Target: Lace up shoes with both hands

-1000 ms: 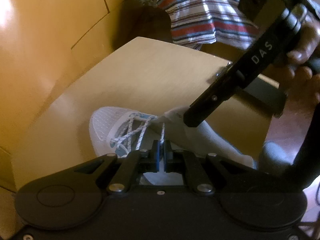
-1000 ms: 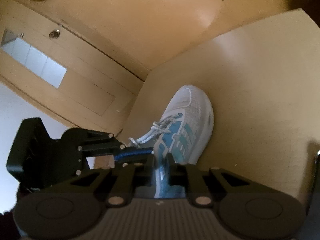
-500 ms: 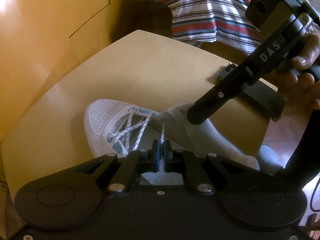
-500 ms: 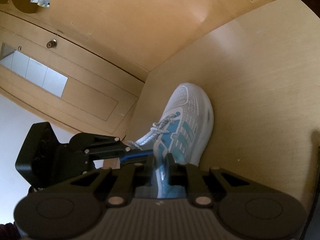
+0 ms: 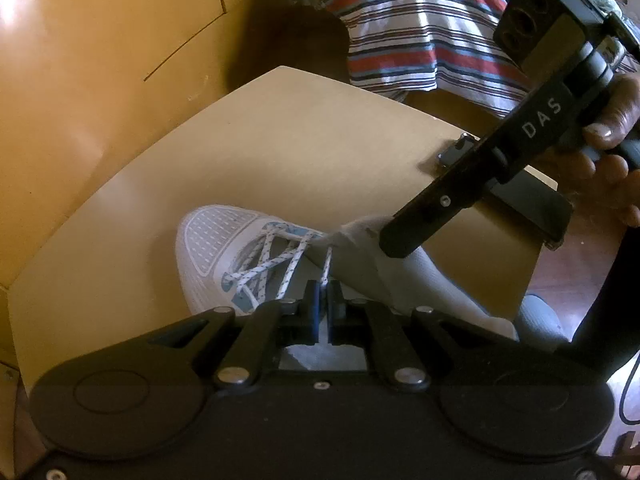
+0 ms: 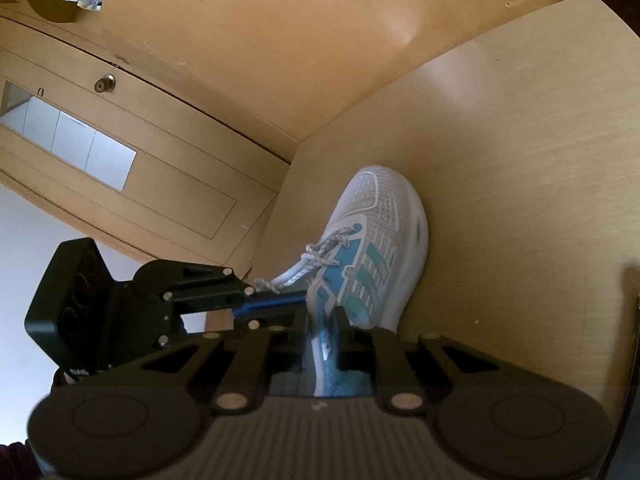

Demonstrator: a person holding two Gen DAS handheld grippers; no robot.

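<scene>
In the left wrist view, the left gripper pinches a lace of the white shoe on the table. In the right wrist view, the right gripper sits narrow around the shoe's side; whether it grips is unclear.

Left wrist cam sits just behind the left gripper, close over the heel end of the shoe, looking along it toward the toe, across the table to the wood wall panels. Right gripper enters its view from upper right. Right wrist cam sits behind the right gripper, equally close, looking along the shoe's striped side toward the door. Left gripper shows at its left. Shared: shoe, laces, tabletop, each other's gripper.
</scene>
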